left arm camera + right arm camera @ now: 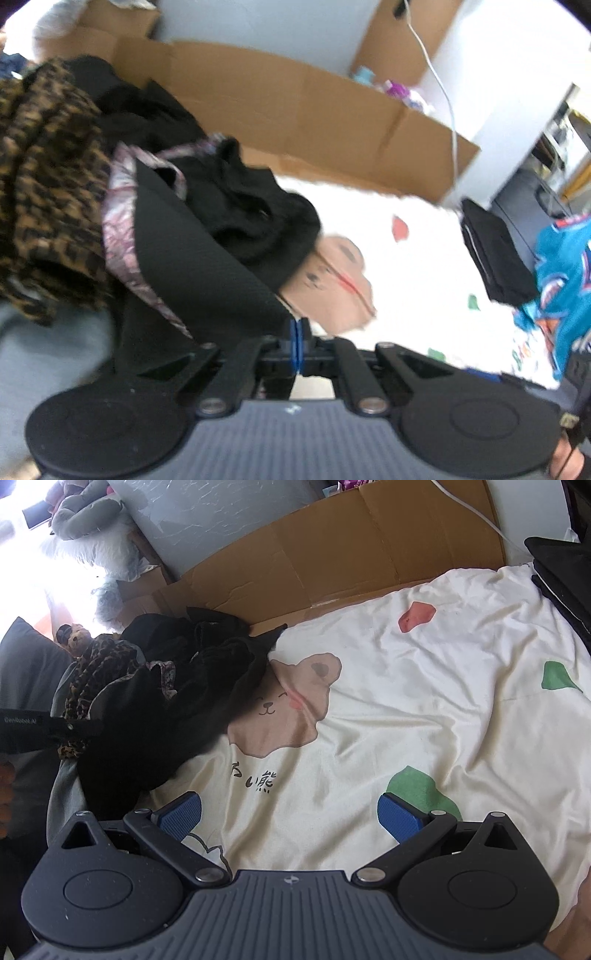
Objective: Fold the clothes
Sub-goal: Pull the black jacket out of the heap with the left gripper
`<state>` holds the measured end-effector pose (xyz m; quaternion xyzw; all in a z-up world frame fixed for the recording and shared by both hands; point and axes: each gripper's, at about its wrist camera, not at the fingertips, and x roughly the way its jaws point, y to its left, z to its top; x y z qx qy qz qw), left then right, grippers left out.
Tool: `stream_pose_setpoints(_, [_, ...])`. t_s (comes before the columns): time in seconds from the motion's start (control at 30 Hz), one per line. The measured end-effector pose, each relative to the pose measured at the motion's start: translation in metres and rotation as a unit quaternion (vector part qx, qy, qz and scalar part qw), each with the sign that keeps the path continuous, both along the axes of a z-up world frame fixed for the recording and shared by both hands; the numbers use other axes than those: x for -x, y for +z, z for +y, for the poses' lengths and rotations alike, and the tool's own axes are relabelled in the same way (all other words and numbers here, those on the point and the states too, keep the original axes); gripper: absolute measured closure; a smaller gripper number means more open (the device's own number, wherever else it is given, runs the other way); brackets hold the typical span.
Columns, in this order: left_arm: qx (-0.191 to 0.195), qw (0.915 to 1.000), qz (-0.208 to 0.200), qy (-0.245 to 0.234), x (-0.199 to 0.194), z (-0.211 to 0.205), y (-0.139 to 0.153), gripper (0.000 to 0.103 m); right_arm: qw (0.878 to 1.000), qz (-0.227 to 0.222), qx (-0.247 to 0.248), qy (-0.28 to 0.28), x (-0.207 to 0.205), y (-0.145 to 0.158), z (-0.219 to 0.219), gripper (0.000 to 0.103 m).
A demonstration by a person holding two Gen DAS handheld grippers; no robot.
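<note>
A heap of unfolded clothes (173,686) is lying crumpled at nine o'clock on the bed. Black garments (251,214) are making up most of it, bunched and overlapping. A leopard-print piece (44,177) is sagging at the heap's nine o'clock side, touching the black ones. A black textured garment with a pinkish patterned lining (192,251) is stretching taut toward six o'clock. A teal printed garment (565,280) is lying well apart at three o'clock.
</note>
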<state>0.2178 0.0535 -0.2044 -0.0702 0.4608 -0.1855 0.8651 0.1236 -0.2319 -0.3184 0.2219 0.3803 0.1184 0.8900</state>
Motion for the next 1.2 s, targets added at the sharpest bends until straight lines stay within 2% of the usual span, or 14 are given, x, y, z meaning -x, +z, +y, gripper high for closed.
stream_pose_setpoints(0.03, [-0.017,0.9999,-0.001,-0.004,-0.001,-0.003,-0.001,0.095,1.0,0.001,0.0,0.0,-0.001,0.0,0.0,0.0])
stream_pose_setpoints(0.07, [-0.038,0.9992,-0.009,-0.003,-0.001,-0.005,0.0,0.084,1.0,0.001,-0.001,0.001,-0.001,0.0,0.0,0.0])
stream_pose_setpoints(0.13, [-0.06,0.9977,-0.029,0.011,0.0,0.001,0.002,0.072,1.0,0.003,-0.002,0.002,-0.002,-0.001,0.0,0.0])
stream_pose_setpoints(0.2, [-0.065,0.9968,-0.031,0.035,-0.002,0.011,0.002,0.07,1.0,0.004,-0.002,0.003,-0.004,-0.001,0.0,0.0])
stream_pose_setpoints(0.27, [-0.073,0.9952,-0.027,0.059,-0.004,0.021,0.0,0.063,1.0,0.005,-0.003,0.003,-0.005,-0.001,0.0,0.0])
stream_pose_setpoints(0.37, [-0.097,0.9915,-0.023,0.084,-0.005,0.033,-0.006,0.058,1.0,0.007,-0.004,0.005,-0.007,-0.002,0.001,0.0])
stream_pose_setpoints(0.47, [-0.106,0.9897,-0.017,0.095,-0.007,0.041,-0.011,0.047,1.0,0.009,-0.005,0.006,-0.009,-0.003,0.001,0.0])
stream_pose_setpoints(0.57, [-0.105,0.9901,-0.016,0.091,-0.013,0.046,-0.014,0.043,1.0,0.011,-0.006,0.007,-0.011,-0.003,0.001,0.0])
stream_pose_setpoints(0.67, [-0.111,0.9895,-0.02,0.09,-0.019,0.045,-0.02,0.043,1.0,0.011,-0.006,0.009,-0.012,-0.003,0.002,0.0])
stream_pose_setpoints(0.73, [-0.109,0.9896,-0.019,0.091,-0.024,0.044,-0.023,0.043,1.0,0.011,-0.006,0.011,0.005,-0.005,0.005,0.0])
stream_pose_setpoints(1.0, [-0.116,0.9888,-0.011,0.093,-0.043,0.037,-0.046,0.045,1.0,0.013,-0.011,0.013,0.004,-0.006,0.004,0.0])
stream_pose_setpoints(1.07, [-0.123,0.9884,-0.011,0.088,-0.047,0.035,-0.05,0.055,1.0,0.011,-0.016,0.016,0.004,-0.006,0.004,0.0])
stream_pose_setpoints(1.1, [-0.119,0.9888,-0.01,0.089,-0.048,0.035,-0.051,0.058,1.0,0.01,-0.018,0.017,0.004,-0.005,0.004,0.0])
stream_pose_setpoints(1.2, [-0.099,0.9912,0.0,0.087,-0.052,0.033,-0.053,0.077,0.999,0.008,-0.027,0.023,0.004,-0.005,0.004,0.0])
